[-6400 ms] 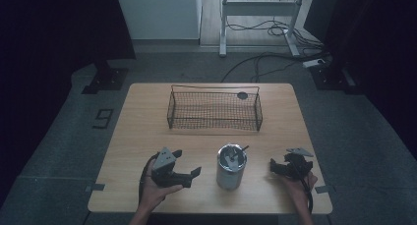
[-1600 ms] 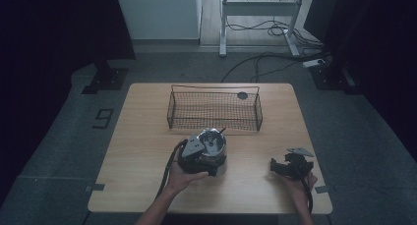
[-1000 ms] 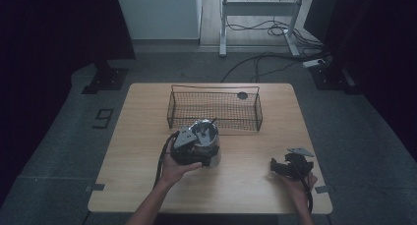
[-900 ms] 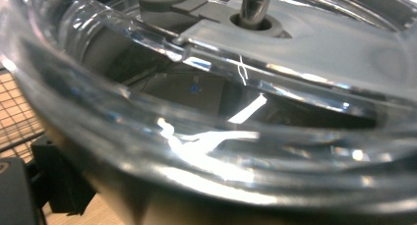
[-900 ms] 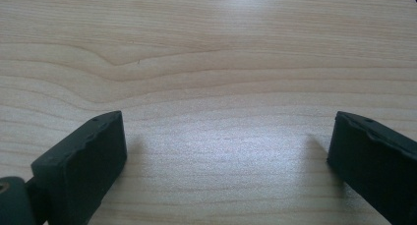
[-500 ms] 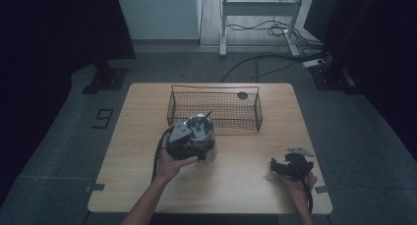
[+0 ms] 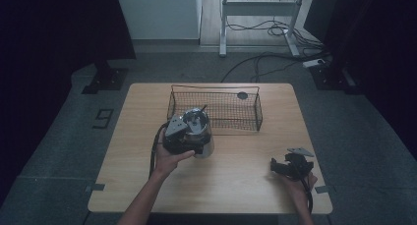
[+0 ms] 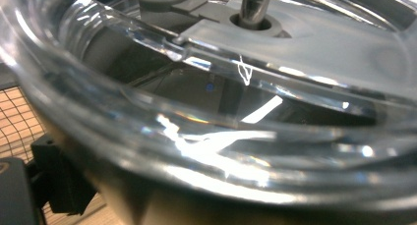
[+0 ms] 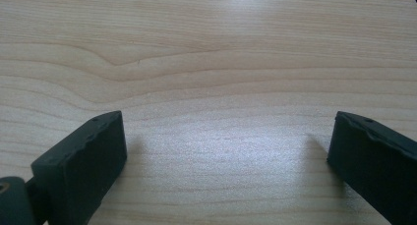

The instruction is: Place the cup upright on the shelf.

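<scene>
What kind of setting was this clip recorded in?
Probably a lab or studio recording space: a lone wooden table on grey carpet, dark curtains at the sides, and loose cables on the floor beneath a metal stand behind it.

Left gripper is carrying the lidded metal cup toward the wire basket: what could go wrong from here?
1. The metal cup hangs just short of the wire basket; its base could catch the near rim.
2. The left gripper grips one side of the cup, so it might tilt or slip.
3. The right gripper rests open, too far away to steady it.

tumbler: 1 (image 7: 199, 131) | wire basket: 1 (image 7: 216, 109) | table: 1 (image 7: 246, 185) | tools: 2 — left tool (image 7: 184, 136), right tool (image 7: 282, 167)
</scene>
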Demonstrator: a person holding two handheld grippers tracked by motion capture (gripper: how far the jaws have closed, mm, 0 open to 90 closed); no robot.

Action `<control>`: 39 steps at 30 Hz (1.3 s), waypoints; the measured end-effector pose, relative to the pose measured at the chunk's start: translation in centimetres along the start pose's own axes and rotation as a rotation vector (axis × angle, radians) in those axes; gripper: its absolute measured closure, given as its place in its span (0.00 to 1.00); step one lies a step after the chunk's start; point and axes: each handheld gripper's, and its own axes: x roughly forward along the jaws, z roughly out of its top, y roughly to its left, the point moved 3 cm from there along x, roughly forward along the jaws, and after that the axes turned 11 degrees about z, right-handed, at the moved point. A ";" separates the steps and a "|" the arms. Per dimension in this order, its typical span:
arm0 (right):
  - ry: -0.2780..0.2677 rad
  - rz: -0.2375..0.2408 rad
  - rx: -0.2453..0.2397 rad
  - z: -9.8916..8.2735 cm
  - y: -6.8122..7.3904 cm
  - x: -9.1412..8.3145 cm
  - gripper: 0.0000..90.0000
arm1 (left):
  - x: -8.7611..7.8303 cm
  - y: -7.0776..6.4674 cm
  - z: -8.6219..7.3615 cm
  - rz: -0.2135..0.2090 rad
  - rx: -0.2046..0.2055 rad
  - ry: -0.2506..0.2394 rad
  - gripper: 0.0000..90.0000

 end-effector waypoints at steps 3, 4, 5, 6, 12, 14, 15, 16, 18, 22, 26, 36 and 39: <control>0.000 0.000 -0.001 0.0 0.0 0.0 0.01 | 0.0 0.2 0.1 0.004 -0.003 0.000 0.04; 0.000 0.000 -0.001 0.0 0.0 0.0 0.01 | 0.1 0.3 0.2 0.005 -0.005 0.000 0.04; 0.000 0.000 -0.001 0.0 0.0 0.0 0.01 | 0.1 0.4 0.2 0.005 -0.009 0.000 0.04; 0.000 0.000 -0.001 0.0 0.0 0.0 0.01 | 0.1 0.5 0.3 0.003 -0.011 0.001 0.04; 0.000 0.000 -0.001 0.0 0.0 0.0 0.01 | 0.3 0.9 0.6 0.006 -0.014 0.004 0.05; -0.001 0.000 0.000 0.0 0.0 0.0 0.01 | 0.3 1.0 0.7 0.009 -0.013 0.004 0.04; 0.000 0.000 -0.001 0.0 0.0 0.0 0.01 | 0.3 1.0 0.8 0.010 -0.010 0.004 0.04; 0.000 0.000 -0.001 0.0 0.0 0.0 0.01 | 0.3 1.1 0.9 0.012 -0.010 0.003 0.05; 0.000 0.000 -0.001 0.0 0.0 0.0 0.01 | 0.3 1.2 1.1 0.017 -0.010 -0.001 0.04; 0.000 0.000 0.000 0.0 0.0 0.0 0.01 | 0.3 1.5 1.5 0.024 -0.008 -0.002 0.04; 0.003 0.001 -0.001 0.0 0.0 0.0 0.01 | 0.4 1.7 1.9 0.027 -0.015 -0.005 0.04; 0.003 0.001 -0.001 0.0 0.0 0.0 0.01 | 0.3 2.3 2.8 0.029 -0.025 -0.018 0.04; 0.003 0.001 -0.001 0.0 0.0 0.0 0.01 | 0.3 2.5 3.1 0.036 -0.028 -0.023 0.04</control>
